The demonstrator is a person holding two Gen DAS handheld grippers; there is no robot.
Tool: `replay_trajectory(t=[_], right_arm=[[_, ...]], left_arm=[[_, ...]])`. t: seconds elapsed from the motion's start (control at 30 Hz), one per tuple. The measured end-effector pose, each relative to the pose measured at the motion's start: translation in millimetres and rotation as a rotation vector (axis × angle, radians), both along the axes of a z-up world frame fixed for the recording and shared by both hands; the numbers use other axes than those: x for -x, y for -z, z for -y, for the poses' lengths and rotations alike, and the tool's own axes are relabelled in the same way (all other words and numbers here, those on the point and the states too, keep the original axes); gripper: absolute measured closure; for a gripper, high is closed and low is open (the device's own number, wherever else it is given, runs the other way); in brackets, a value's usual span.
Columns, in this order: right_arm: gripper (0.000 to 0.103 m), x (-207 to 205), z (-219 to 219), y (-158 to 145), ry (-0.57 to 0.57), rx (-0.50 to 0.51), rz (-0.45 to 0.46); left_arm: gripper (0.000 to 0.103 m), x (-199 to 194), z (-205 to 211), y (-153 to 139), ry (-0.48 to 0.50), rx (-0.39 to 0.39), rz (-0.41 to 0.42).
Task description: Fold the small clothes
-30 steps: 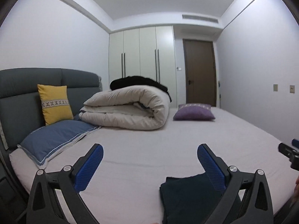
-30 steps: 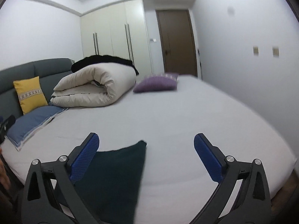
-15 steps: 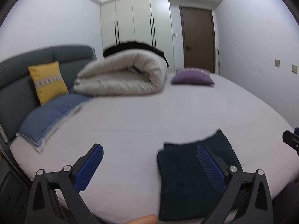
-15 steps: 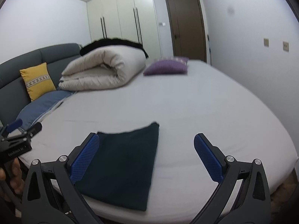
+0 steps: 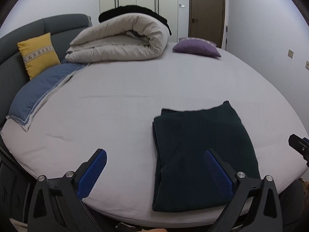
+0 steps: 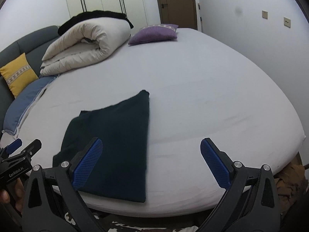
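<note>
A dark green folded garment lies flat near the front edge of the bed; it also shows in the right wrist view. My left gripper is open and empty, held above the bed's front edge, its right finger over the garment's near part. My right gripper is open and empty, its left finger over the garment's near part. The tip of the right gripper shows at the right edge of the left wrist view, and the left gripper shows at the left edge of the right wrist view.
A rolled cream duvet with a black cloth on top lies at the far side. A purple cushion, a blue pillow and a yellow cushion rest near the grey headboard. Wardrobe and a brown door stand behind.
Both grippers have risen and tilted down toward the bed, so the whole folded garment has come into view. Both stay open. The garment has not moved.
</note>
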State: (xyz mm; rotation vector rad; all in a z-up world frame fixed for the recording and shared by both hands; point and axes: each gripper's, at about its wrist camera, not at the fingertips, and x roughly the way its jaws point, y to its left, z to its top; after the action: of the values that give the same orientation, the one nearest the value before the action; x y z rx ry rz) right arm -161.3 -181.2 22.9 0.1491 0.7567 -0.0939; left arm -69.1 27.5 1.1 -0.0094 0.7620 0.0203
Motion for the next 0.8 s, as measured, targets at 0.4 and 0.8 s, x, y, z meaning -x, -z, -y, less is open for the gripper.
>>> replay_trajectory(t=[0.4, 0.8], right_arm=[[0.0, -9, -17, 29, -0.055, 0.042, -0.071], [0.0, -10, -21, 38, -0.065, 0.041, -0.103]], left_arm=[[0.0, -4, -4, 19, -0.001, 0.01, -0.065], [0.0, -6, -5, 25, 0.006, 0.016, -0.091]])
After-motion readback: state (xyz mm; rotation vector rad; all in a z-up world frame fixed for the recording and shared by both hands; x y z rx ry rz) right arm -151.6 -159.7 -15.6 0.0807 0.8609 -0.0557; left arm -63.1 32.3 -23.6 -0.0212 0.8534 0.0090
